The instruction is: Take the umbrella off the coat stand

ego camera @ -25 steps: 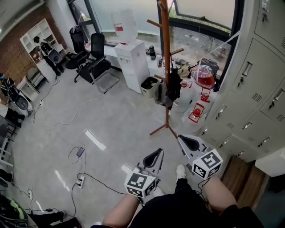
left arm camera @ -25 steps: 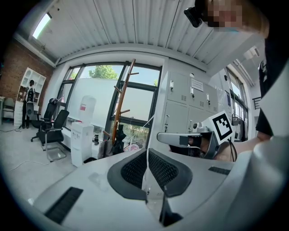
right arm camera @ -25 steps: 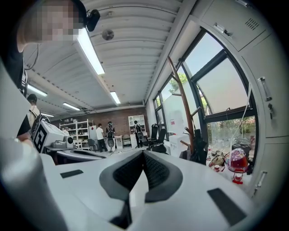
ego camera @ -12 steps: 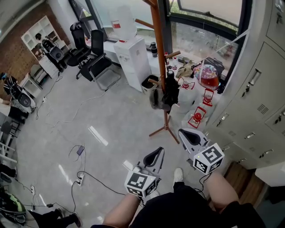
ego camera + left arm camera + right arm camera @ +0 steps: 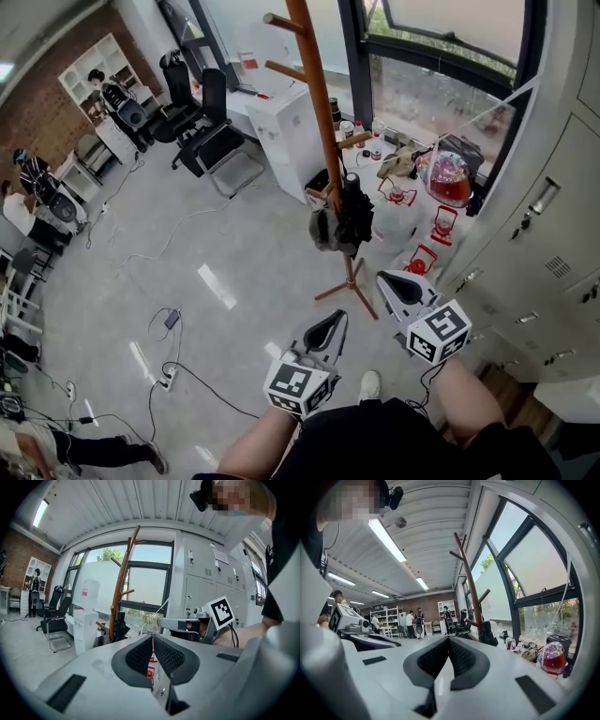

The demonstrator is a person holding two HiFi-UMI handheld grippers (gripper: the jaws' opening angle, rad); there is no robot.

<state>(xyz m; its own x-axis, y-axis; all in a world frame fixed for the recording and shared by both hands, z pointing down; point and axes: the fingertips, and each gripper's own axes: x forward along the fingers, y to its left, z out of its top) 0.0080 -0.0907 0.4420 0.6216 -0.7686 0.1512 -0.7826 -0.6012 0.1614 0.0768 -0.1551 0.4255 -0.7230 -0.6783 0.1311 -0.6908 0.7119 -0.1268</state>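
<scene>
The coat stand (image 5: 319, 122) ran out of the head view at 12 o'clock, so its top was cut off. How the umbrella (image 5: 355, 214) hung on its peg was too small to tell. The stand's foot was hidden behind the left gripper (image 5: 152, 638) and the right gripper (image 5: 448, 640) in their own views. The distant people (image 5: 412, 619) were too small to make out.

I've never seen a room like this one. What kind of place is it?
Most likely an office or lab workroom: it has black office chairs, grey metal lockers along one wall, and a white water dispenser.
</scene>
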